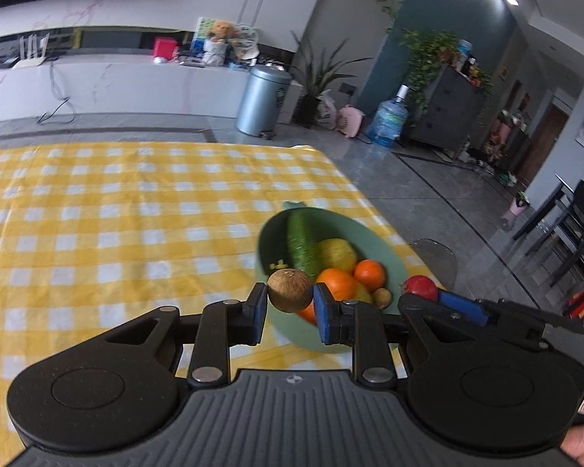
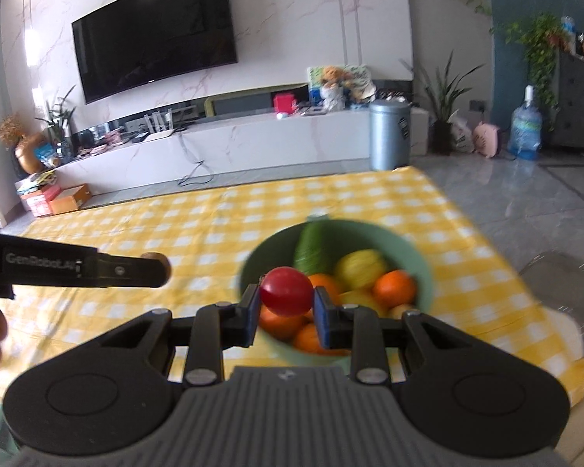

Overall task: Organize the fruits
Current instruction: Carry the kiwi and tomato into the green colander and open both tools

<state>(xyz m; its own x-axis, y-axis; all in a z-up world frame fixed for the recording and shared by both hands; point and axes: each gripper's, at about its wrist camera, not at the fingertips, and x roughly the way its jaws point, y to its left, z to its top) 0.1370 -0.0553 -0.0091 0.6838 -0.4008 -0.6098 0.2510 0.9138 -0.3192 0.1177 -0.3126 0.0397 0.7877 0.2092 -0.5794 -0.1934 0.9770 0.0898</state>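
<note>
A small brown fruit (image 1: 290, 290) is held between the jaws of the left gripper (image 1: 290, 303), which are closed tight on its two sides. A small red fruit (image 2: 286, 291) is clamped the same way in the right gripper (image 2: 286, 305), whose jaws are closed on it. Both fruits are carried in the air, above and just in front of a green bowl (image 2: 424, 272) that stands near the right edge of the surface (image 1: 97, 214).

The bowl is already well filled: a cucumber (image 1: 301, 241), a yellow fruit (image 1: 336, 253) and several oranges (image 1: 370, 273) are seen in it, and another small brown fruit (image 1: 381, 297) lies at its near rim. No loose fruit is seen on the rest of the surface, so the task is judged to be either close to its end or at the start of a sorting out of the bowl; which of the two cannot be told. The two held fruits are not yet set down anywhere.

The surface is covered by a yellow and white checked cloth. Beyond it a grey tiled floor, a metal bin (image 2: 389, 136), a long marble cabinet with a television (image 2: 153, 35) on the wall above it, potted plants and a water bottle (image 2: 525, 132) are seen.
</note>
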